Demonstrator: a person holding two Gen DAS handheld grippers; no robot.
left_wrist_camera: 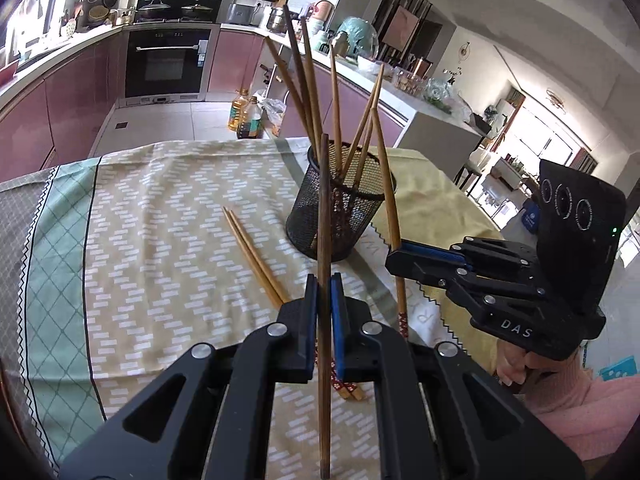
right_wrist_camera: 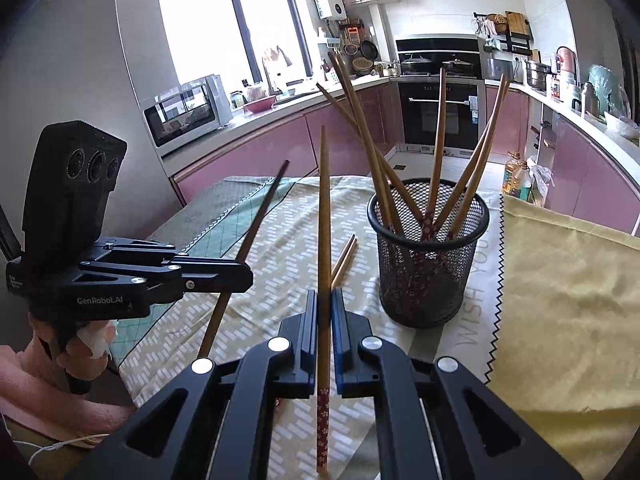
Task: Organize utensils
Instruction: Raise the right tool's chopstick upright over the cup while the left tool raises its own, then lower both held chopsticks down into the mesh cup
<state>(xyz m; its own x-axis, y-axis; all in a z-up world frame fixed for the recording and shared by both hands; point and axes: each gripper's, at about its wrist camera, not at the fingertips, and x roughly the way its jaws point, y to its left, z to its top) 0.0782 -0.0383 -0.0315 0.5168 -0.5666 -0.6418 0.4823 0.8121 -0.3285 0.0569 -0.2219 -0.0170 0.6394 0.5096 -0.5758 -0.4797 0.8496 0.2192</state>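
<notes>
Left wrist view: dark chopstick (left_wrist_camera: 325, 240) clamped upright in left gripper (left_wrist_camera: 324, 292), tip up, mesh cup (left_wrist_camera: 340, 216) straight ahead. Right gripper (left_wrist_camera: 404, 256) pinches a lighter chopstick (left_wrist_camera: 386, 184) just beside the cup's rim, so nearer. Both sticks stand near vertical; likely a drop-in. One pair (left_wrist_camera: 256, 256) lies flat on the tablecloth (left_wrist_camera: 160, 216), left of the cup.

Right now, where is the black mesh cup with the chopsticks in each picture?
Left wrist view: the black mesh cup stands just right of the middle, on the tablecloth, beyond the left gripper.
Right wrist view: the cup stands right of the middle, beside the yellow cloth.
Shared landmark: the black oven at the back of the kitchen.
</notes>
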